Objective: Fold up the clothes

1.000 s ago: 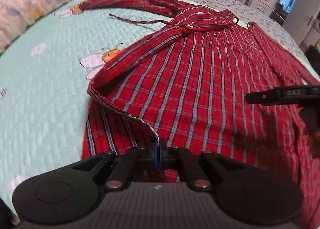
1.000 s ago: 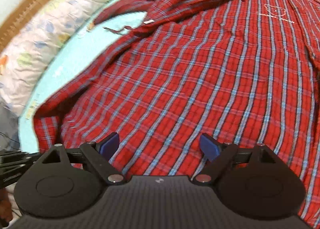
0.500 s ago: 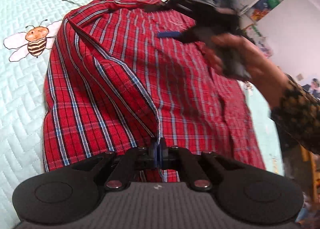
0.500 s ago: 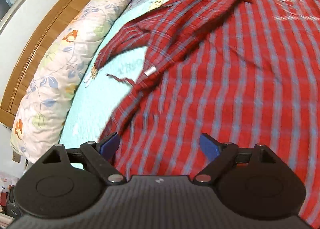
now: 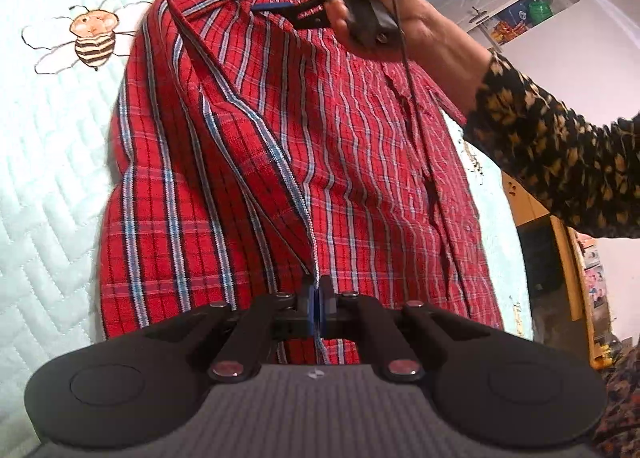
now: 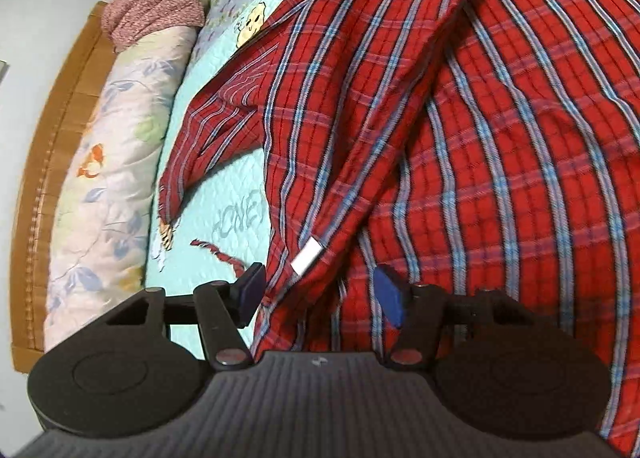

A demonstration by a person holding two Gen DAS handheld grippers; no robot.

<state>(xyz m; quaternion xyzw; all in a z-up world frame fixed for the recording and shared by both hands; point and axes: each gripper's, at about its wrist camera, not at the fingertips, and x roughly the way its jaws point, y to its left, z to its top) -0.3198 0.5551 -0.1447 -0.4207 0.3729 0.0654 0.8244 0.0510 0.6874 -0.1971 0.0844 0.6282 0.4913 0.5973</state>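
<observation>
On the bed, a red plaid shirt [image 5: 320, 138] lies spread across the pale quilted bedspread [image 5: 48, 162], with a cartoon bee [image 5: 94, 38] printed just beside it. Left gripper [image 5: 317, 304] is clamped tight on the shirt's striped edge, pulling that hem taut towards the camera. Right gripper [image 6: 320, 294] has its jaws partway apart and just been closing, a fold of shirt with a small white tag [image 6: 307, 256] lying between the blue pads [image 6: 388, 300], not yet pinched. Its hand [image 5: 420, 30] shows a dark patterned sleeve [image 5: 560, 162]. Along the wooden headboard [image 6: 52, 146] runs a floral bolster [image 6: 108, 162], a pink bundle [image 6: 156, 14] at its far end. No containers clearly visible; shelves beyond are blurred.
</observation>
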